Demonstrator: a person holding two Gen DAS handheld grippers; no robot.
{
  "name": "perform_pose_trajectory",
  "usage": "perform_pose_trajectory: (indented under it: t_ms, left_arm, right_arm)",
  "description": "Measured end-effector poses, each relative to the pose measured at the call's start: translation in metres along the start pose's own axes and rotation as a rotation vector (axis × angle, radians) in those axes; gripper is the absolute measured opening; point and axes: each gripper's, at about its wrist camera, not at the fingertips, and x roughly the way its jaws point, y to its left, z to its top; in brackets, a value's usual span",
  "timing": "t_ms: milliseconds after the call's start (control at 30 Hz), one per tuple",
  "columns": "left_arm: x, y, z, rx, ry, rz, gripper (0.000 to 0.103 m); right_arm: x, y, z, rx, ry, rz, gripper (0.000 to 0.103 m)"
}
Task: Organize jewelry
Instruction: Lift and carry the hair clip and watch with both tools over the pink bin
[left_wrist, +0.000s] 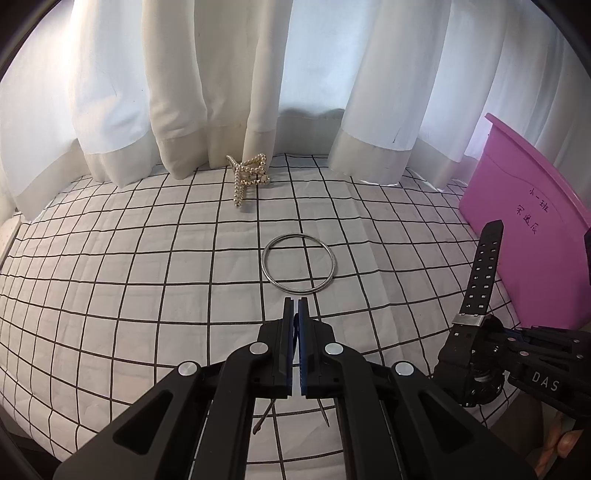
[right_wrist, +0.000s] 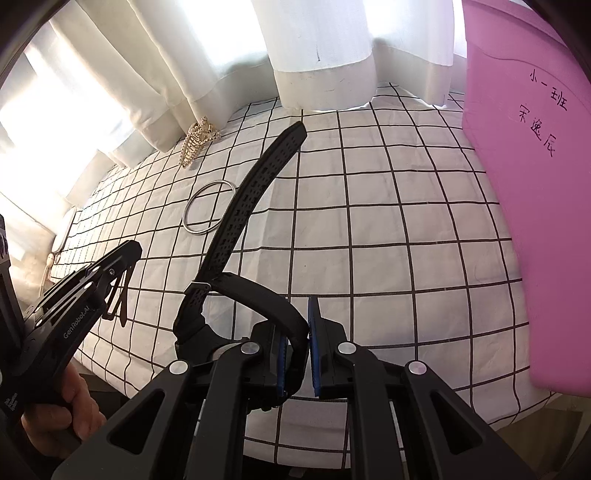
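**Both tools clamped: right on watch strap, left on a thin dark clip**

Right tool: blue pads pressed onto the black watch, pinching a loop of its strap between them. Watch case hangs just left of the fingers; the long perforated strap end sticks up and away, curving over the checked sheet. In the left wrist view the same watch shows at the right edge, held off the surface, strap end pointing up in front of the pink bin.

Left tool: fingers pressed together, almost no gap. Something thin and dark sits between the pads; two thin prongs poke out below them. From the right wrist view the left tool carries a small dark hairpin-like clip dangling under its tips, clear of the sheet. Cannot tell exactly what the item is. A hand grips that tool's handle at bottom left.

Outward from there:
- Silver bangle lies flat on the sheet just beyond the left tool tips, not touching them.
- Gold beaded hair claw sits farther back, at the hem of the white curtains.
- Pink bin stands on the right side of the sheet, with handwritten dark characters on its face.

Surface looks like a bed with a white, black-grid sheet.
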Motion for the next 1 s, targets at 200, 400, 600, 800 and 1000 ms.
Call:
perform_pose_trajectory:
  t_ms: [200,400,600,800,1000]
  left_arm:
    - [-0.015,-0.01,0.016,0.011,-0.037,-0.014,0.003]
    - [-0.034,-0.024,0.035,0.035,-0.094,-0.03,0.003]
    - [-0.054,-0.036,0.056,0.057,-0.151,-0.036,0.003]
    - [-0.071,-0.055,0.071,0.089,-0.198,-0.044,0.003]
    - [-0.086,-0.089,0.086,0.136,-0.228,-0.1,0.003]
  right_arm:
    - [-0.025,0.004,0.013,-0.013,-0.057,-0.004,0.01]
    - [-0.057,0.003,0.025,-0.02,-0.121,-0.009,0.01]
    - [-0.09,0.003,0.039,-0.029,-0.194,-0.006,0.01]
    - [-0.12,-0.007,0.046,-0.008,-0.257,-0.003,0.01]
    - [-0.152,-0.032,0.049,0.026,-0.321,-0.017,0.01]
